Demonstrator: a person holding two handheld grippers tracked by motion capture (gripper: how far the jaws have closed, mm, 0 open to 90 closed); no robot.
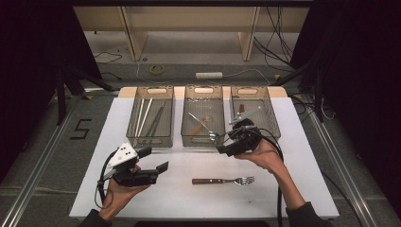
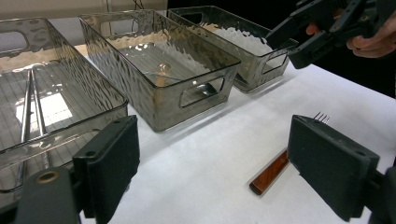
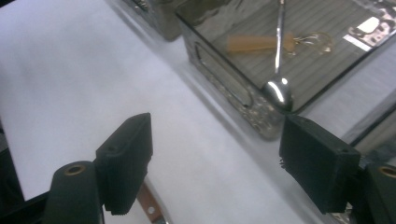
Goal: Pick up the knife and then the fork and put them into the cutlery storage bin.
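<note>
A metal fork with a reddish-brown wooden handle lies flat on the white desk, in the bare stretch in front of three clear, ripple-walled plastic bins, near the middle bin. In the high view its long axis runs across the desk, handle end toward the left gripper and tines toward the person's right. The left gripper's jaws stand wide apart with nothing between them, held just above the desk to the left of the fork; in the left gripper view the handle shows between the jaws, farther off (the tines poke out above the right-hand jaw). The right gripper hangs at the front edge of the middle bin, its jaws spread and empty; in the right gripper view a metal spoon rests inside that bin, bowl against the near wall
</note>
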